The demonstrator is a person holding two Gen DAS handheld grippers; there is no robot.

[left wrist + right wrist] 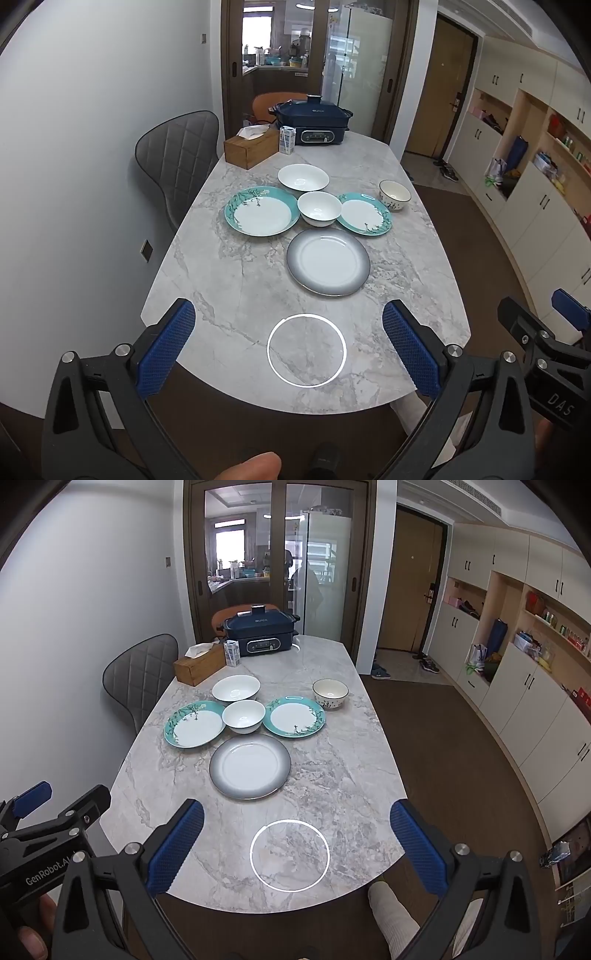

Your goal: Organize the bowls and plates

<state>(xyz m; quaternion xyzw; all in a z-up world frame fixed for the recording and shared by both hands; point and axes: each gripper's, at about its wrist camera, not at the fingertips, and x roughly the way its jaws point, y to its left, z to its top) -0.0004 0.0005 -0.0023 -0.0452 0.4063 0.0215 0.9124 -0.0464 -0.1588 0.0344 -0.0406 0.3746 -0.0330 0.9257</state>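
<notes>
Left tool (289, 341) and right tool (297, 843): jaws spread wide, empty, poised over the near edge of the marble table (343, 786).
Just ahead: grey-rimmed plate (250, 766).
Beyond it: small white bowl (243, 715) between two teal plates (194, 723) (294, 716).
Further: wide white bowl (236, 689); patterned bowl (330, 693) to the right.

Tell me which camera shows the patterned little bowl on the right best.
The right wrist view: the patterned bowl sits nearer the frame's middle, its dark rim and painted side clear. The left wrist view shows the same bowl further right, slightly more distorted.
</notes>
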